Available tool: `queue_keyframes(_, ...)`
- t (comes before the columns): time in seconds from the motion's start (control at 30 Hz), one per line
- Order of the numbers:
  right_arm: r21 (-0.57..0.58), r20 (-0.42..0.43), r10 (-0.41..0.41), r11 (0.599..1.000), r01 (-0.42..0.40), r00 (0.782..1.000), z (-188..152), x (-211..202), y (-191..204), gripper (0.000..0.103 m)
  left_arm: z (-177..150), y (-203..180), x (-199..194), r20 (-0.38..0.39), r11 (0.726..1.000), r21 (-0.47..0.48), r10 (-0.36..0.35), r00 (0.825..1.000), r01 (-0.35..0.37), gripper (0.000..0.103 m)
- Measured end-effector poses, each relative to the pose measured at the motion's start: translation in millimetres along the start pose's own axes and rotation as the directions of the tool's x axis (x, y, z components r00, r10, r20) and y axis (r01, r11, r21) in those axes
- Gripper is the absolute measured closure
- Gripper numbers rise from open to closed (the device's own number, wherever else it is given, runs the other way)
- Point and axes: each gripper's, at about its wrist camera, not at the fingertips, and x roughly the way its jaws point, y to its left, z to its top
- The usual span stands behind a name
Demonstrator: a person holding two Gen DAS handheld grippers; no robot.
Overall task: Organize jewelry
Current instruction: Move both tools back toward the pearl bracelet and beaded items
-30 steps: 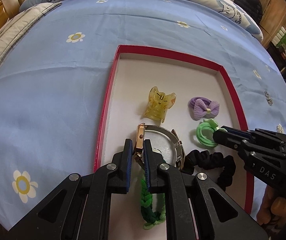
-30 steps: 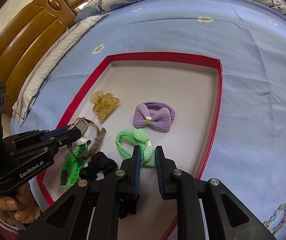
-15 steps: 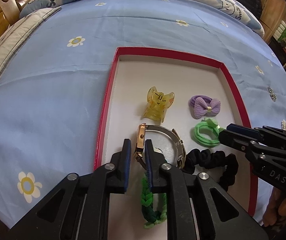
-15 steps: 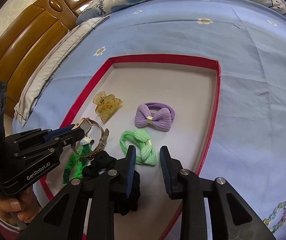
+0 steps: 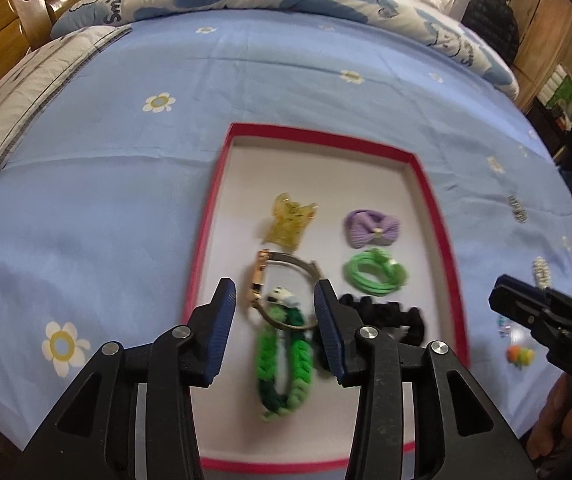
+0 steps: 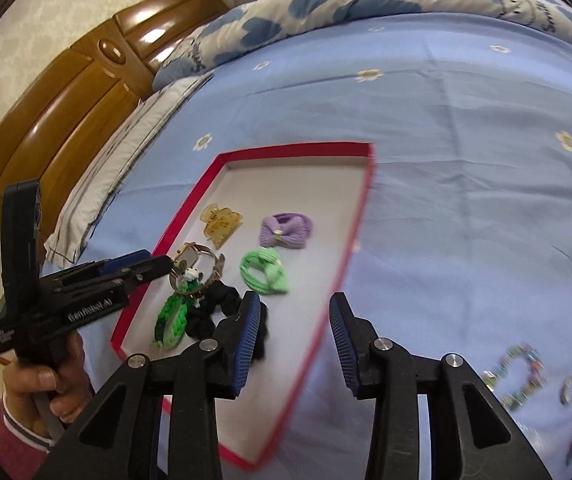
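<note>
The blue bedsheet [image 5: 86,208] spread under everything, and on it lay the red tray [image 5: 206,240] with its white floor. My left gripper [image 5: 272,320] hovered spread wide and empty over the watch [image 5: 262,276] and green braid [image 5: 282,368] at the tray's near left; my right gripper [image 6: 291,328] gaped, holding nothing, above the tray's right rim. Black scrunchie [image 5: 381,314], green tie [image 5: 373,278], purple bow [image 5: 371,230], yellow claw clip [image 5: 289,226] all sat inside.

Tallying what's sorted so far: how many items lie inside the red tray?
6: yellow claw clip, purple bow tie, light green hair tie, watch, green braided band, black scrunchie. Small pieces could hide behind the grippers.
</note>
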Motion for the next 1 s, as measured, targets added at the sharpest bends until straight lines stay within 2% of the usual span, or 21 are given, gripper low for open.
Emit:
queue_keyframes(0.23, 0.088, 0.050, -0.055, 0.995, 0.050, 0.997, -26.3, -44.6, -41.3, 0.063, -6.1, -35.8, -24.2, 0.031, 0.997, 0.038, -0.070, 0.997, 0.069, 0.058)
queue_keyframes(0.47, 0.192, 0.083, -0.123, 0.976, 0.105, 0.989, -53.9, -84.4, -88.4, 0.061, -14.9, -78.7, -30.0, 0.017, 0.986, 0.102, -0.136, 0.991, 0.133, 0.056)
queue_keyframes(1.0, 0.363, 0.124, -0.241, 0.914, 0.183, 0.963, -103.5, -143.8, -166.7, 0.060, -32.5, -163.4, -18.0, -0.052, 0.951, 0.237, -0.190, 0.980, 0.197, 0.056)
